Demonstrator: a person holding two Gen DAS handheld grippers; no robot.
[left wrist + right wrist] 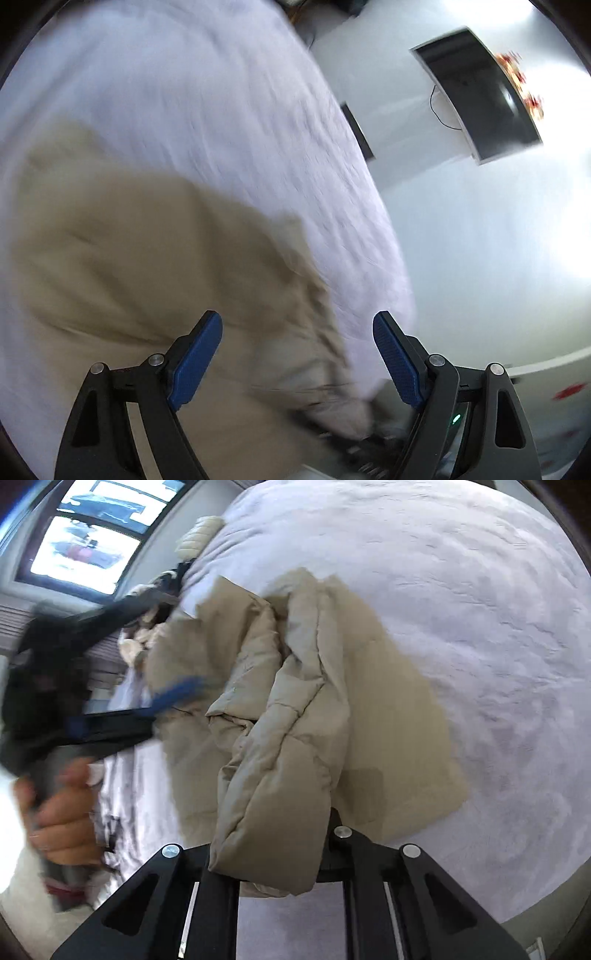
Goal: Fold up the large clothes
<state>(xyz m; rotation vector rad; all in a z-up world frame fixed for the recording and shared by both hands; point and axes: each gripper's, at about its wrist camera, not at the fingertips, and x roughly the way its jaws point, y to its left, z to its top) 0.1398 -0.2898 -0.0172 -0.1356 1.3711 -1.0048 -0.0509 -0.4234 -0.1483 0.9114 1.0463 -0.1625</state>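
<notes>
A beige puffer jacket (pixel 314 709) lies partly folded on a bed with a pale lilac cover (pixel 480 627). My right gripper (pixel 273 853) is shut on a quilted sleeve or edge of the jacket, which hides its fingertips. My left gripper (pixel 297 354) is open and empty, with blue pads (pixel 199 358), above the jacket (pixel 129 258) near the bed's edge. It also shows blurred in the right wrist view (pixel 166 698), held by a hand (pixel 62 812) left of the jacket.
A pile of other clothes (pixel 159 602) and a cream quilted item (pixel 197 535) lie at the bed's far left by a window (pixel 85 535). A wall-mounted screen (pixel 480 96) hangs on a white wall beyond the bed edge (pixel 388 258).
</notes>
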